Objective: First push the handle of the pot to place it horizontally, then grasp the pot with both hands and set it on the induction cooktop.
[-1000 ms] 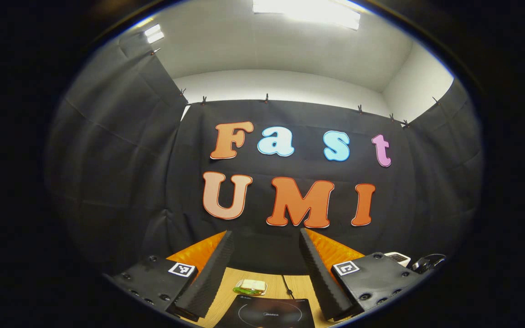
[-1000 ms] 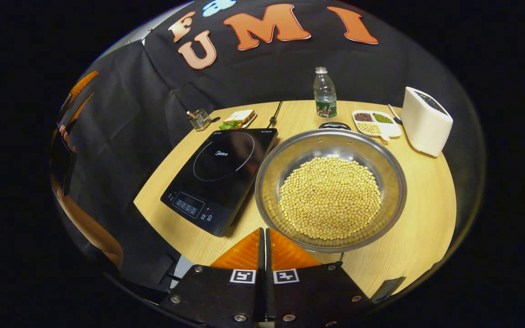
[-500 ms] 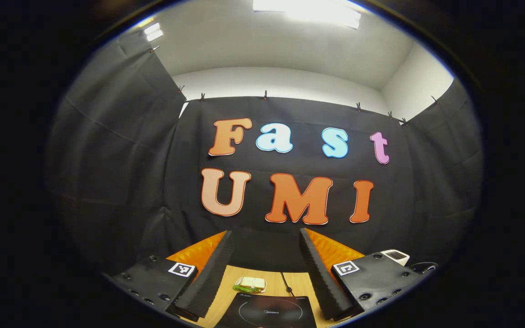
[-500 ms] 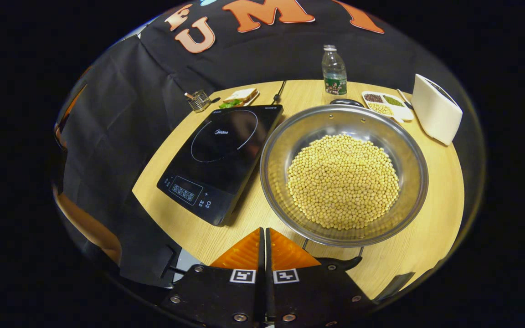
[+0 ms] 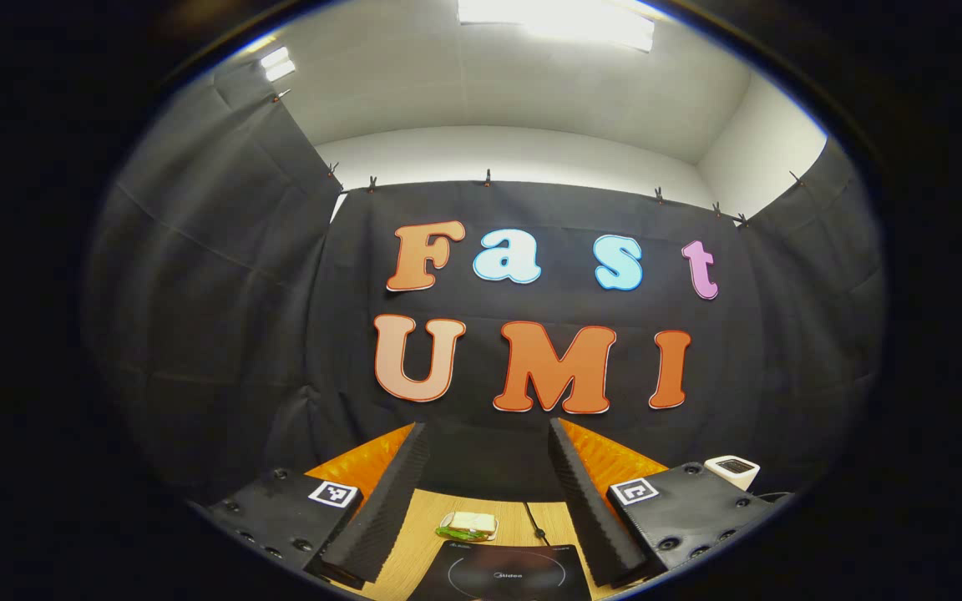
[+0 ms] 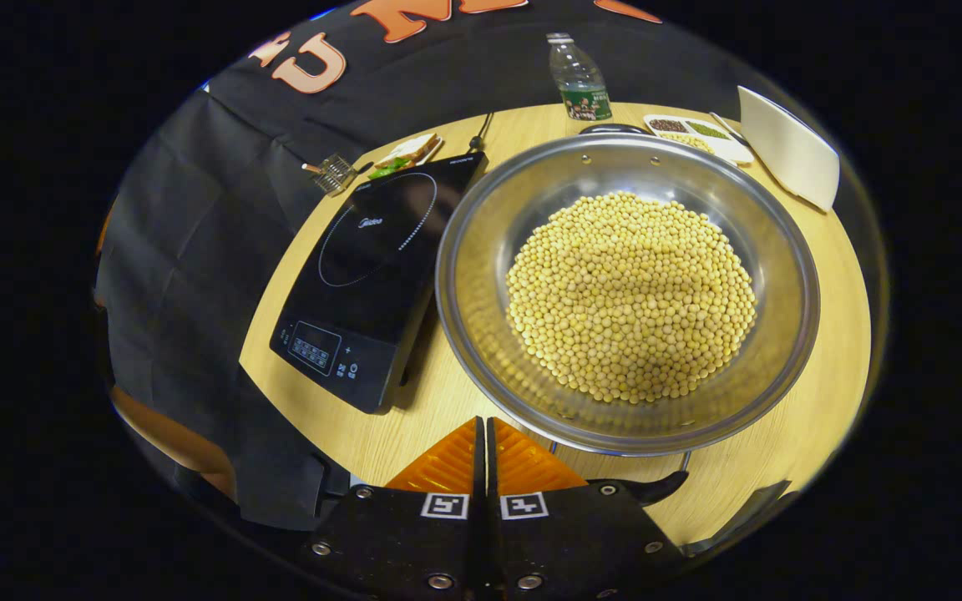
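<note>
On the table (image 6: 832,351), right half: steel pot (image 6: 627,288), wide and shallow, holding a mound of yellow beans (image 6: 631,296). Its near handle (image 6: 644,484) lies just beside the right gripper (image 6: 485,442), fingers pressed together on nothing; contact with the handle is uncertain, probably none. Cooktop (image 6: 368,267) sits just left of the pot. Far edge: bottle (image 6: 579,79), divided dish (image 6: 698,133), white box (image 6: 790,150) cut off. Left gripper (image 5: 485,492) is raised, fingers spread apart, cooktop (image 5: 502,572) partly cut off below.
</note>
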`<state>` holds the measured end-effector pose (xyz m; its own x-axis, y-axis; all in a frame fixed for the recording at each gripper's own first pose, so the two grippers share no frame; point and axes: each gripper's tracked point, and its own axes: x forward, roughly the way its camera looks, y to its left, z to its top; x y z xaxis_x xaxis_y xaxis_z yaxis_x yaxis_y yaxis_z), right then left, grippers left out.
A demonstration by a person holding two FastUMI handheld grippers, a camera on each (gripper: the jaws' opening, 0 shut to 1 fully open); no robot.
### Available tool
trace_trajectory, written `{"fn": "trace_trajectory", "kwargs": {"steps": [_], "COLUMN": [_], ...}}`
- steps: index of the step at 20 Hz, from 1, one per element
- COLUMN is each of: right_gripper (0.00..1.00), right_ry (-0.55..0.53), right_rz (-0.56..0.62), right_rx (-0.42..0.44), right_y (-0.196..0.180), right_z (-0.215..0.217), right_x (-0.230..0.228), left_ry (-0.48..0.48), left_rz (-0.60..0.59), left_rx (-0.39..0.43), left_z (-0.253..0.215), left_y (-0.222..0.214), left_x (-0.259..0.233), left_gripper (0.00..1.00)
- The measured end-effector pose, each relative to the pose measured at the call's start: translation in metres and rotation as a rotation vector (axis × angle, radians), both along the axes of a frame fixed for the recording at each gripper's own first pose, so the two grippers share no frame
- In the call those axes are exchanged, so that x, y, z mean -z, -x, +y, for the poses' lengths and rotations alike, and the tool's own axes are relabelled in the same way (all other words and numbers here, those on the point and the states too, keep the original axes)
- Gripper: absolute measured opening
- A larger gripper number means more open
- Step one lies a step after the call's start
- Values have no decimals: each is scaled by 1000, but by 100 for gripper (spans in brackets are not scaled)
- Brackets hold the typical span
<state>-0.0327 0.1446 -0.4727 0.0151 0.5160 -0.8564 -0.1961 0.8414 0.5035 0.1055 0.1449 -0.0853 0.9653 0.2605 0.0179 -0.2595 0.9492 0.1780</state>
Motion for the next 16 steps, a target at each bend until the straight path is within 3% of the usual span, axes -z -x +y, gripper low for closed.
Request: {"fn": "trace_trajectory", "kwargs": {"steps": [7,16], "right_gripper": [0,0], "right_ry": [-33,35], "right_rz": [51,44], "right_rx": [37,65], "right_y": [2,-1], "right_z": [-11,-55], "right_x": [2,9], "left_ry": [10,8], "left_rz": [20,69], "left_rx": [6,-40], "left_z": [0,20], "left_y": [-4,-13], "left_x": [10,33], "left_gripper": [92,96]}}
